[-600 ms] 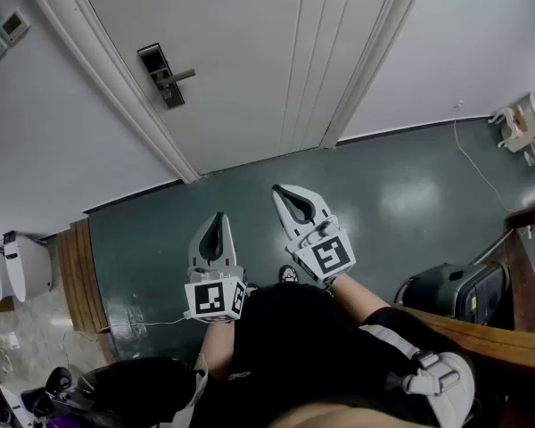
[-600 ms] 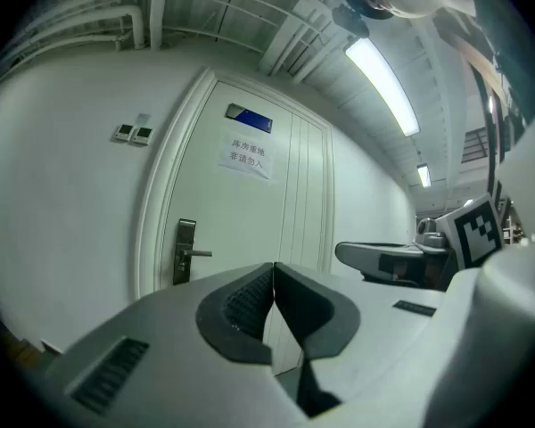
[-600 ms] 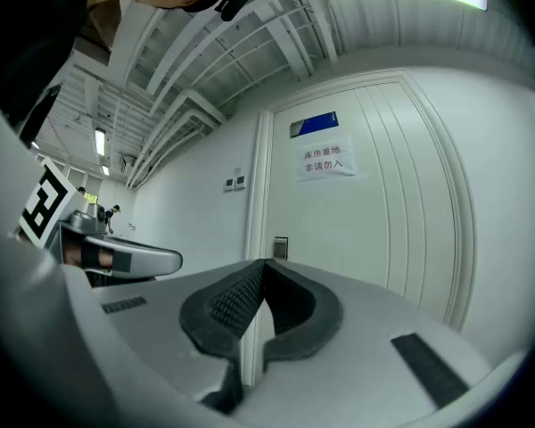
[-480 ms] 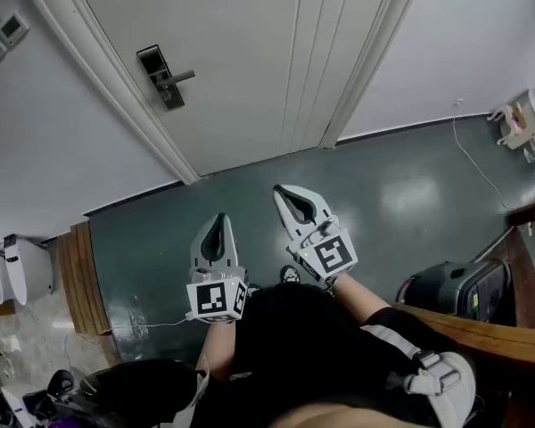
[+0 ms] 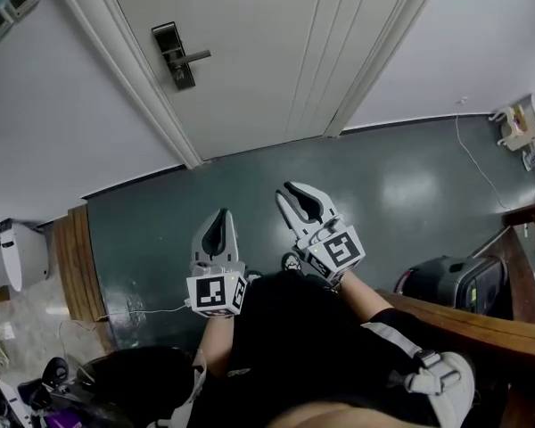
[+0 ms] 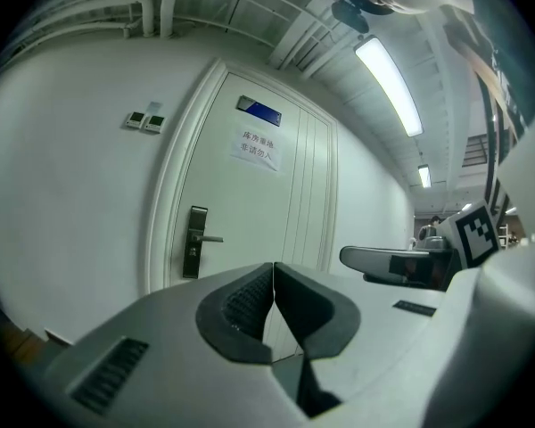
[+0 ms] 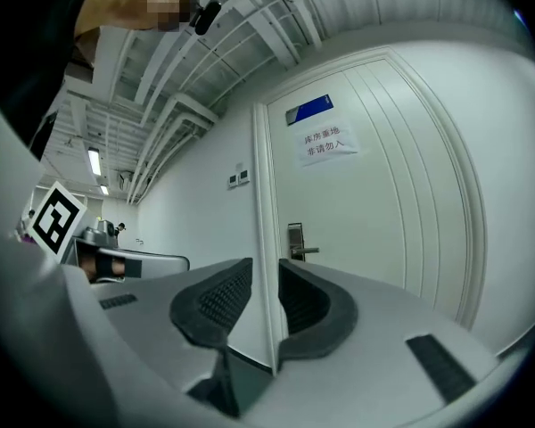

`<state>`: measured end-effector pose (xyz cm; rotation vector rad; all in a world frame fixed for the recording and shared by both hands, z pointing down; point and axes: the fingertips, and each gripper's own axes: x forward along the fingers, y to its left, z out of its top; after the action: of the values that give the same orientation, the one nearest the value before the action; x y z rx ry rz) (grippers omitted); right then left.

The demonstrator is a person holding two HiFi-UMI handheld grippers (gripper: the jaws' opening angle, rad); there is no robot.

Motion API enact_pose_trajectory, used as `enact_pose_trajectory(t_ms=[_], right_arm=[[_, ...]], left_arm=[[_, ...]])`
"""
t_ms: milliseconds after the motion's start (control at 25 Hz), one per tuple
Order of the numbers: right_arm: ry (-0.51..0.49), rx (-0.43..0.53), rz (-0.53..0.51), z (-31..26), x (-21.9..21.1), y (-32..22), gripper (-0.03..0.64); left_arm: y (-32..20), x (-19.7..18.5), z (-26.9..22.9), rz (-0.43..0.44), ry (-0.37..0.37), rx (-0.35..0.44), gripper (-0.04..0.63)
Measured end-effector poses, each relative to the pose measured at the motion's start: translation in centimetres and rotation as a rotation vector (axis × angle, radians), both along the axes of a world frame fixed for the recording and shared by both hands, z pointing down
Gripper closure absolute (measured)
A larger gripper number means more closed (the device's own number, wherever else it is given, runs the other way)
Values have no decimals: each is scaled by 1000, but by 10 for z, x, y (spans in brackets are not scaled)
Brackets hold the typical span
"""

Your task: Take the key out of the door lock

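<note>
A dark lock plate with a silver lever handle (image 5: 178,55) sits at the left edge of the white door (image 5: 267,52). It also shows as the lock plate (image 6: 196,242) in the left gripper view and the lock plate (image 7: 296,240) in the right gripper view. Any key in it is too small to make out. Both grippers hang over the dark floor, well short of the door. My left gripper (image 5: 219,215) has its pads pressed together, empty (image 6: 274,266). My right gripper (image 5: 291,193) shows a narrow gap between its pads with nothing in it (image 7: 266,264).
Wall switches (image 5: 9,12) are left of the door frame. A wooden ledge (image 5: 76,266) and a white appliance (image 5: 18,255) stand at the left. A black case (image 5: 450,285), a wooden rail (image 5: 481,333) and a floor cable (image 5: 473,163) are at the right. A paper notice (image 6: 259,148) hangs on the door.
The head view has shifted, so the lock now appears a little lower and further right. Both grippers keep about the same stance over the floor.
</note>
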<state>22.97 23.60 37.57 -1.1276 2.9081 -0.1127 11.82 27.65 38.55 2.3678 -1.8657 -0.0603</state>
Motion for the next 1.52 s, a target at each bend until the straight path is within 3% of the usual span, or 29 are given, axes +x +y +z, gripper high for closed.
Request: enact_pose_trajectory(t_ms=[120, 440, 840, 1240, 1520], right_arm=[[-57, -62, -21, 5, -9, 3, 452], [-3, -35, -22, 14, -36, 12, 390], [3, -33, -29, 21, -61, -29, 377], [-37, -35, -90, 12, -103, -125, 377], [-68, -95, -121, 20, -120, -182, 379]], left_arm=[[4, -13, 2, -5, 6, -2, 572], [15, -48, 12, -31, 6, -11, 572], [-21, -79, 17, -67, 7, -20, 572], [-113, -111, 3, -99, -22, -17, 572], [-167, -123, 15, -118, -27, -80, 572]])
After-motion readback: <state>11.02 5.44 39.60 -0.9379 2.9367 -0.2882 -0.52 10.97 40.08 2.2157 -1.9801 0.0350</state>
